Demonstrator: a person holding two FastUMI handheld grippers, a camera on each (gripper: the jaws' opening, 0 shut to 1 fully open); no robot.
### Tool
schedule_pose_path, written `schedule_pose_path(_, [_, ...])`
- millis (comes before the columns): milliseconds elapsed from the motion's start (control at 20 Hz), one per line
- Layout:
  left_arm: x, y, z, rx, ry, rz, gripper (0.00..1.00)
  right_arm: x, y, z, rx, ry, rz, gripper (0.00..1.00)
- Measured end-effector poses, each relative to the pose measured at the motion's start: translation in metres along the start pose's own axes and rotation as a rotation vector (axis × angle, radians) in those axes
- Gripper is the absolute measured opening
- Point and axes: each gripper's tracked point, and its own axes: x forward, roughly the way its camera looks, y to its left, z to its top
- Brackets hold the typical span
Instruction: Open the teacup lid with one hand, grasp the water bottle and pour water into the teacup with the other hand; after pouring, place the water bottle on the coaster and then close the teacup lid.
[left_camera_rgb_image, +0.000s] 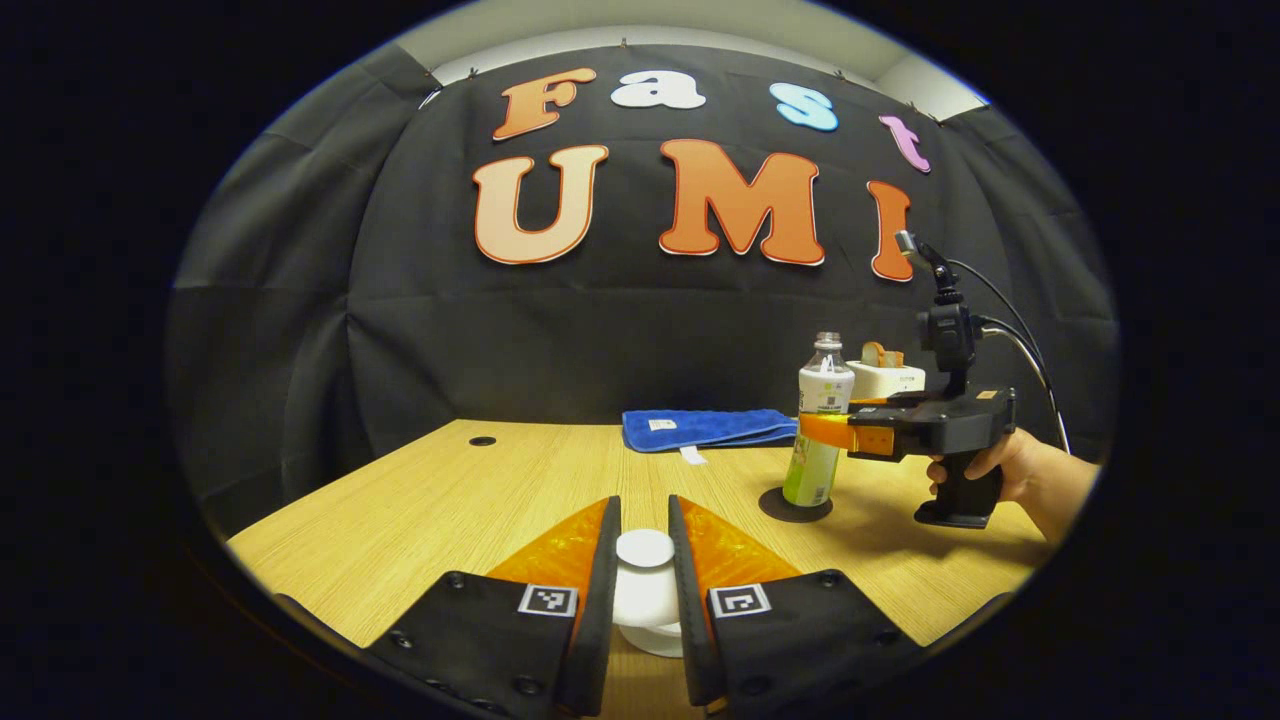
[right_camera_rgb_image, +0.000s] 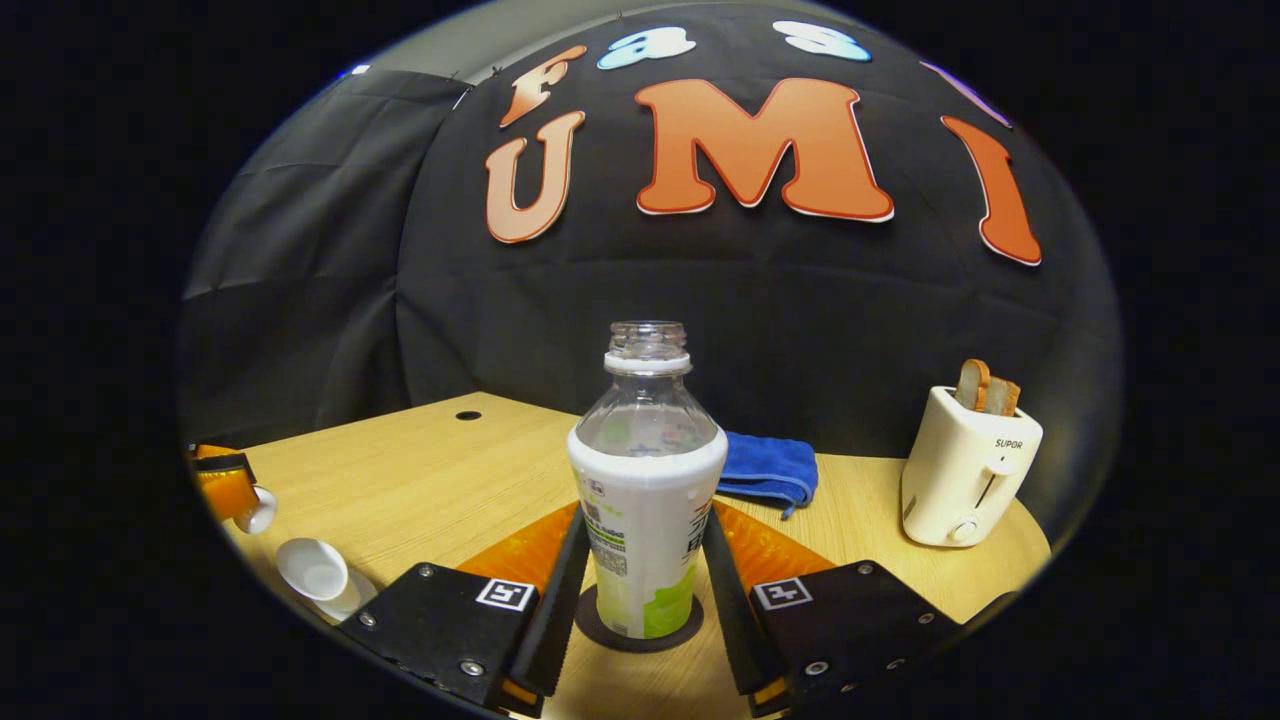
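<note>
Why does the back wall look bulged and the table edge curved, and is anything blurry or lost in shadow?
Fisheye bending: in both views the wall balloons and the table curves. Left gripper view: sharp, the water bottle casts a soft shadow beside the coaster; the lid looks overbright. Right gripper view: bottle crisp, the teacup near the dim, squashed rim.

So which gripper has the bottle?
The right gripper: its fingers squeeze the bottle standing on the coaster. The left gripper holds the white lid instead.
</note>
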Motion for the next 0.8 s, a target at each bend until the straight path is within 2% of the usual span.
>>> schedule_pose_path(350, [0.006,-0.003,-0.009,-0.018,0.020,-0.008,0.34,0.006,0.001,-0.006,0.027,0.015,0.005,0.65])
schedule_pose_path(450, [0.008,-0.005,-0.012,-0.026,0.026,-0.016,0.31,0.002,0.002,-0.002,0.042,0.010,0.018,0.74])
schedule_pose_path(550, [0.012,-0.010,-0.013,-0.024,0.033,-0.023,0.34,-0.005,0.000,0.005,0.044,-0.006,0.019,0.86])
schedule_pose_path(650, [0.014,-0.015,-0.015,-0.022,0.036,-0.032,0.34,-0.015,-0.001,0.013,0.040,-0.029,0.020,0.94])
schedule_pose_path(800, [0.020,-0.025,-0.023,-0.023,0.042,-0.053,0.34,-0.033,-0.003,0.017,0.020,-0.043,0.018,0.96])
